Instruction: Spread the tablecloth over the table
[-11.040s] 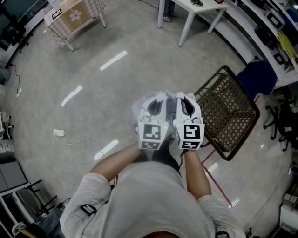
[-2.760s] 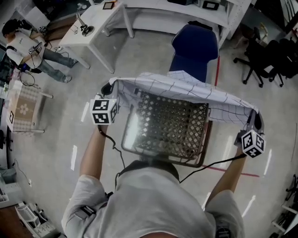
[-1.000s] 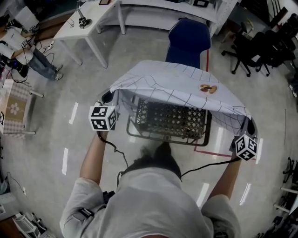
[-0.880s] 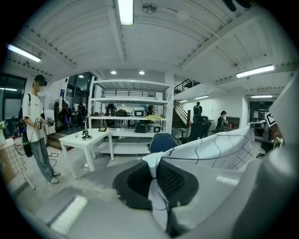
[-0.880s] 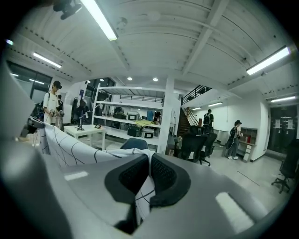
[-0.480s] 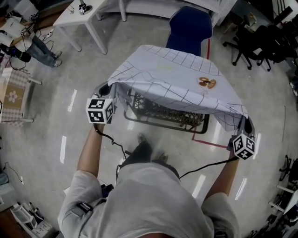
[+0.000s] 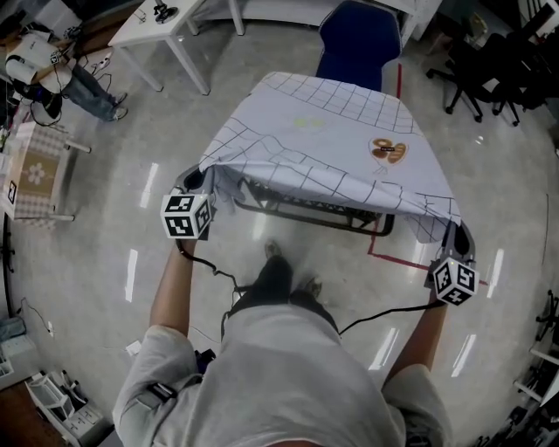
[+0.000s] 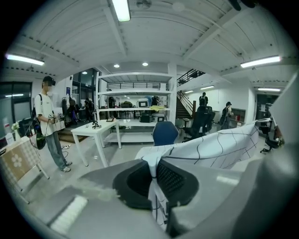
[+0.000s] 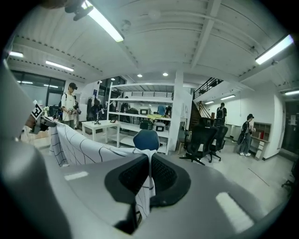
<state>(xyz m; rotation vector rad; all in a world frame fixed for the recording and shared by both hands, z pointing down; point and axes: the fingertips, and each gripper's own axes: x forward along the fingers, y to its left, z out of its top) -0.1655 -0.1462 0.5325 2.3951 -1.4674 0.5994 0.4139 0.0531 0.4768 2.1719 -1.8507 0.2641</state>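
Observation:
The white tablecloth [image 7: 332, 148] with a dark grid and a brown motif is stretched over the wire-mesh table [image 7: 306, 215]; only the table's near rail shows under the cloth's hanging front edge. My left gripper [image 7: 194, 181] is shut on the cloth's near left corner, a fold of which is pinched between the black pads [image 8: 174, 179]. My right gripper [image 7: 459, 234] is shut on the near right corner, and the cloth [image 9: 88, 144] runs from its jaws off to the left. Both grippers hold their corners level with the table's near side, left and right of it.
A blue chair [image 7: 358, 39] stands right behind the table, a white table [image 7: 170, 22] at the far left, black office chairs [image 7: 502, 52] at the far right. A small checked table [image 7: 35, 170] and a person [image 7: 44, 70] are at the left. Red floor tape [image 7: 393, 260] runs beneath the table.
The cloth has come forward and down over the table: the mesh top that showed before is now covered. Both grippers have sunk and drawn back toward me with their corners.

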